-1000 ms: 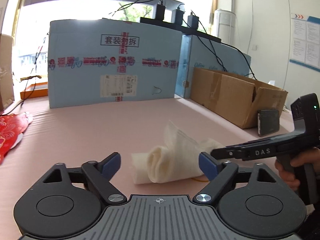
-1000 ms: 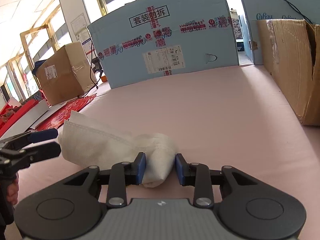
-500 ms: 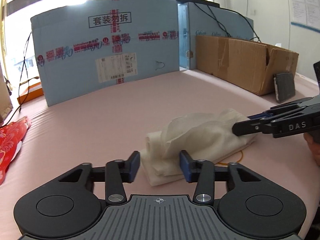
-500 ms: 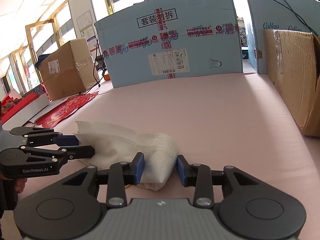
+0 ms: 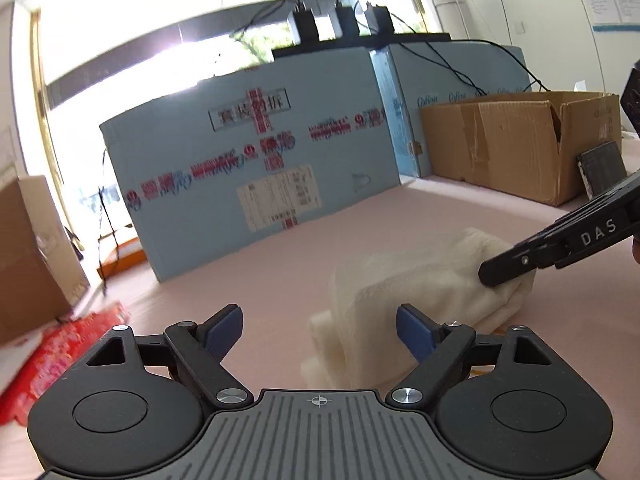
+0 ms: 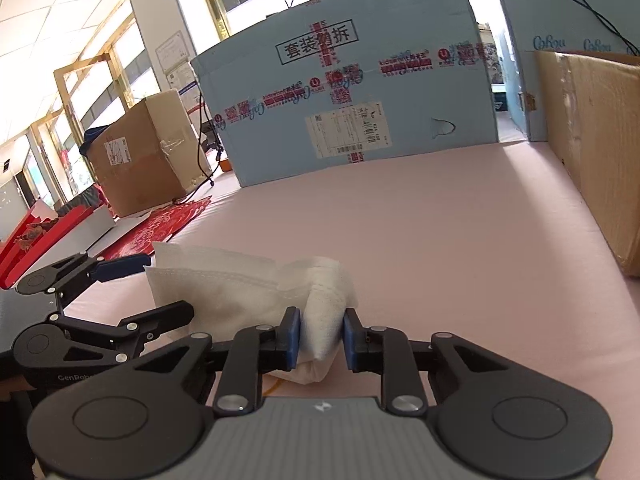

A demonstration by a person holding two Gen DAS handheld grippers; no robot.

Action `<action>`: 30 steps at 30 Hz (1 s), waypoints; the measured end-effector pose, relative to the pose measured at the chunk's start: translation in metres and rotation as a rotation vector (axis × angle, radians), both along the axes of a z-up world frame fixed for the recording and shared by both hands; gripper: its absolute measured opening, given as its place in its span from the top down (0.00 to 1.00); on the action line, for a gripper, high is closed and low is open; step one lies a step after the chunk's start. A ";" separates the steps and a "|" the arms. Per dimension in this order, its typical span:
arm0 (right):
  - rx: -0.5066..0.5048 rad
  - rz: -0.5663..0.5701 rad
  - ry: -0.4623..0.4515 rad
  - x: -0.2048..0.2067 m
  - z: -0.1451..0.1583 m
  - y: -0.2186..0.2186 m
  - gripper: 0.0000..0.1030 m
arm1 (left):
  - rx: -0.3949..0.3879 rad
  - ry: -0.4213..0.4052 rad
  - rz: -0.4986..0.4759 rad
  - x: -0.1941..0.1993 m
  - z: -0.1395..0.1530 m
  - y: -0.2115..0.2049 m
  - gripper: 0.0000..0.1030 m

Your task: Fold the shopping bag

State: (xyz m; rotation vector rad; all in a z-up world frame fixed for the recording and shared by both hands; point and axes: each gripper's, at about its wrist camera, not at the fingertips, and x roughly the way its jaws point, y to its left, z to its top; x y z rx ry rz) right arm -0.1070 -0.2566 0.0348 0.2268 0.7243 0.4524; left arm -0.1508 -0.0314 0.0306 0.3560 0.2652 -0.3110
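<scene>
- The folded white shopping bag [image 6: 248,288] is lying on the pink tabletop [image 6: 440,220].
- The right gripper [image 6: 318,338] is closing its jaws, the blue pads pressing the bag's near folded end.
- The left gripper [image 5: 319,328] is opening wide; the bag's other end is lying between its fingers, unpinched.
</scene>
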 end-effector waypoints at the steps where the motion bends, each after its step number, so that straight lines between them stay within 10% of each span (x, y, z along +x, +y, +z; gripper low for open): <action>1: -0.012 0.019 0.003 0.005 -0.002 0.006 0.78 | -0.003 -0.040 0.004 -0.003 0.004 -0.001 0.17; 5: -0.044 0.070 0.014 0.019 -0.008 0.022 0.78 | -0.032 -0.127 -0.011 -0.005 0.019 -0.002 0.17; 11: -0.012 0.084 0.032 0.023 -0.012 0.017 0.74 | 0.193 0.099 -0.035 0.031 -0.023 -0.020 0.16; 19: -0.036 0.097 0.054 -0.003 0.001 -0.007 0.51 | 0.017 0.225 -0.022 0.054 -0.025 0.008 0.01; 27: -0.310 0.164 0.024 -0.012 0.006 0.036 0.68 | 0.012 0.218 -0.022 0.052 -0.027 0.009 0.01; 30: -0.420 0.245 -0.065 -0.026 0.011 0.057 0.91 | 0.026 0.189 -0.035 0.049 -0.023 0.007 0.01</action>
